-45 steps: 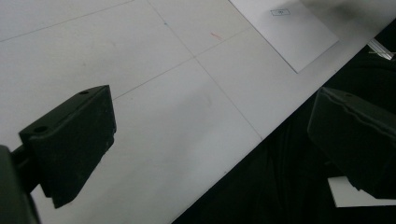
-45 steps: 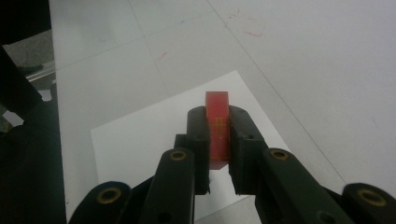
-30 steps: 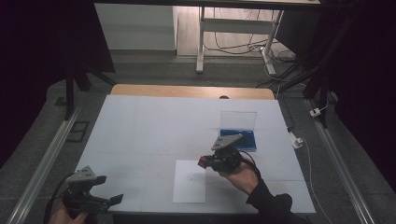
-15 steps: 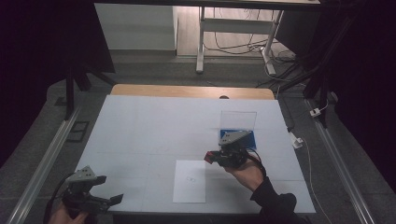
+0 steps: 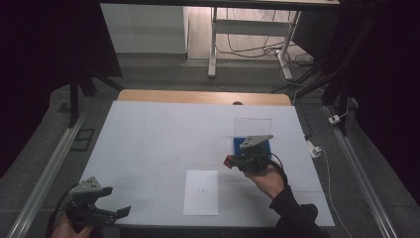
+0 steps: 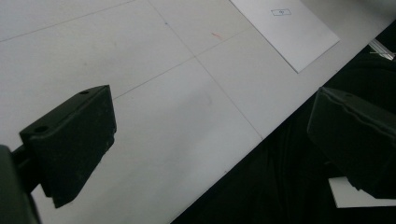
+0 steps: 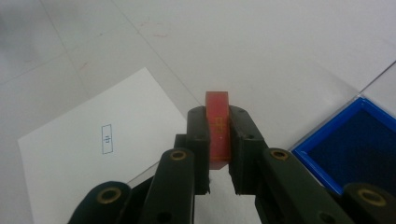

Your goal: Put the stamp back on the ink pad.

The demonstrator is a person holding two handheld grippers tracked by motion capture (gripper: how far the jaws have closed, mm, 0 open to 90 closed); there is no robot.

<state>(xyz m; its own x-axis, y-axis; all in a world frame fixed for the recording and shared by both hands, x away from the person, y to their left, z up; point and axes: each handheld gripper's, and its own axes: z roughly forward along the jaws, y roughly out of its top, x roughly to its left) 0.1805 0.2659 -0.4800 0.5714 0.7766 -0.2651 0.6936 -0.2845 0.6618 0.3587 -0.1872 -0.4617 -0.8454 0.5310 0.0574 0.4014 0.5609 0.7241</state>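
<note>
Two grippers, one sheet of paper, one red block and one blue pad lie on or over the table; the sheet of paper (image 5: 201,192) serves as landmark.

Well to the left of the paper, at the near edge of the table, the left gripper (image 5: 113,212) is held in a hand (image 5: 67,229), its jaws standing wide apart with nothing between them. In the left gripper view those jaws frame bare table and the dark drop past its edge, with the paper (image 6: 285,32) far off at the top.

The paper lies flat near the front edge and carries one small printed box (image 5: 202,189).

Just right of and slightly beyond the paper, the right gripper (image 5: 231,161) hovers in the person's right hand (image 5: 267,181), jaws clamped on one red block (image 5: 229,160). Behind the gripper, farther right of the paper, sits the blue pad (image 5: 263,148) with a clear upright lid (image 5: 252,126).

The table (image 5: 163,134) is white, crossed by thin seam lines, with a wooden strip (image 5: 198,96) along its far edge. Metal rails (image 5: 47,173) run down both sides; beyond is a dim room with a grey floor, a desk frame (image 5: 213,44) and cables (image 5: 242,49).

The right gripper view shows the block (image 7: 218,126) as a narrow upright slab with faint markings, the box on the paper (image 7: 107,139), and the pad (image 7: 359,140) as a blue-rimmed tray with a dark fill.
</note>
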